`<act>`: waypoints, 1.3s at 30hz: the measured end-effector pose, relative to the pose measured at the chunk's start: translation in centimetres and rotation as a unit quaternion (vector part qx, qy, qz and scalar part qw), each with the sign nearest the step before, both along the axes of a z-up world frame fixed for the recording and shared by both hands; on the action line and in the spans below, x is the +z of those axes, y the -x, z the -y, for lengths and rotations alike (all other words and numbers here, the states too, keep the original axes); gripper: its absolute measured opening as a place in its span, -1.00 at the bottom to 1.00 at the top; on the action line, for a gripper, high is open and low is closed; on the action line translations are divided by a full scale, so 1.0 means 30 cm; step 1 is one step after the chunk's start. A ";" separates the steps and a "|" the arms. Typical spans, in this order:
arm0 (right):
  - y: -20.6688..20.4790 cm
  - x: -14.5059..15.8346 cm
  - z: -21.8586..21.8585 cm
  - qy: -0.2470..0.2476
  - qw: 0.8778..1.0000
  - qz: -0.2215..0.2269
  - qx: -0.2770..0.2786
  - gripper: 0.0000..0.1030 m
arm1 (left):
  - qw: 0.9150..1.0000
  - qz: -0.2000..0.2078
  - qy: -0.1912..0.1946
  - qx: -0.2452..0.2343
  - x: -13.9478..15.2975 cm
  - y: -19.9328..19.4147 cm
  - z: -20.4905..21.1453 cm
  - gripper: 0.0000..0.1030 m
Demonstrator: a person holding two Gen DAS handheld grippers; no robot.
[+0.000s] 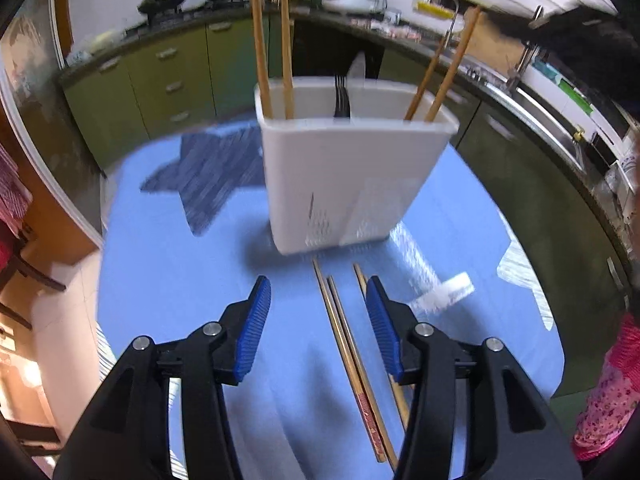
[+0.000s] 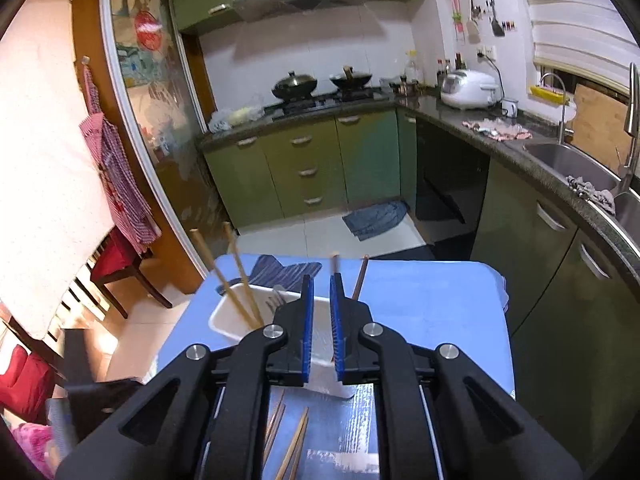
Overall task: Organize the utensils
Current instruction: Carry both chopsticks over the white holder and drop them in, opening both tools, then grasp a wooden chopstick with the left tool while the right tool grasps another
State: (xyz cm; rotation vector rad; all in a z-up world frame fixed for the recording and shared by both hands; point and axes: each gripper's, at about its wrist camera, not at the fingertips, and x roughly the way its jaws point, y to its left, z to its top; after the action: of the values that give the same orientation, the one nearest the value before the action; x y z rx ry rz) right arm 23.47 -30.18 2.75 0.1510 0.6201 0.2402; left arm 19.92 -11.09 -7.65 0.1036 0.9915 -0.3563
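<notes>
While the left hand-held gripper (image 1: 318, 312) gapes over loose chopsticks (image 1: 348, 360), the right hand-held gripper (image 2: 320, 320) pinches one chopstick (image 2: 334, 266).

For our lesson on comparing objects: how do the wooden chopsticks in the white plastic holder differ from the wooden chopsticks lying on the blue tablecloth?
The chopsticks in the white plastic holder stand nearly upright; those on the blue tablecloth lie flat. The standing ones are split into two separated pairs; the flat ones lie close together. The flat ones lie between the open left hand-held gripper fingers. Both sets are long, thin and wooden.
</notes>
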 end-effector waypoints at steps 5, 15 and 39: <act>0.165 -0.025 0.045 -0.011 1.000 0.006 0.003 -0.61 | 0.998 -0.066 -0.008 0.000 -0.130 -0.027 0.020 -0.12; 0.282 -0.336 0.151 -0.046 0.996 -0.079 -0.012 -0.41 | 0.993 -0.117 -0.019 0.008 -0.240 -0.052 0.050 -0.38; 0.236 -0.479 0.065 -0.042 0.989 -0.141 0.013 -0.40 | 0.990 -0.126 -0.055 0.013 -0.307 -0.078 0.097 -0.87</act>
State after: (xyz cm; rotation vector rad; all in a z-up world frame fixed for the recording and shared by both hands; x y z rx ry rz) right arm 16.39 -32.12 -11.62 0.2613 0.8943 0.2730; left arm 22.25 -13.99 -16.87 0.1491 1.2617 -0.2950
